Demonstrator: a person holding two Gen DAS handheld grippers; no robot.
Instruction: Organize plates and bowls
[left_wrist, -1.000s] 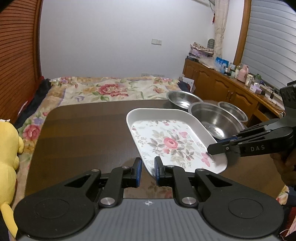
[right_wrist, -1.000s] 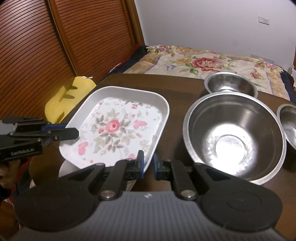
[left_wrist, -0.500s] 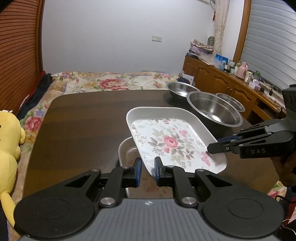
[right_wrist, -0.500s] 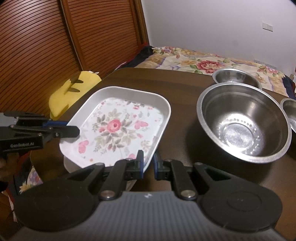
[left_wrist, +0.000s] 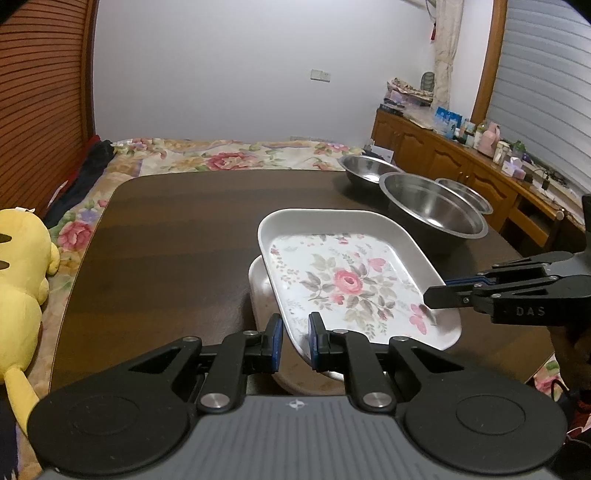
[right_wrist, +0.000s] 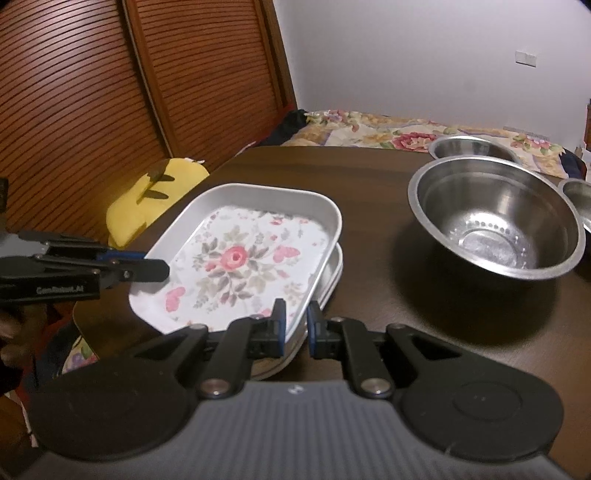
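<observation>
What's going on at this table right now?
A person holds the floral tray with both grippers, the left gripper and right gripper each clamped on a rim at opposite sides. The tray hangs tilted just above a plain tray on the dark table. Three steel bowls sit off to the side.

**Much of the lower plate is hidden**

The floral plate (left_wrist: 347, 280) covers most of the plain plate (left_wrist: 260, 291) beneath it, leaving only an edge showing. The small far-right bowl (right_wrist: 580, 201) is cut by the frame edge. Items on the far sideboard (left_wrist: 491, 142) are too small to identify.
</observation>
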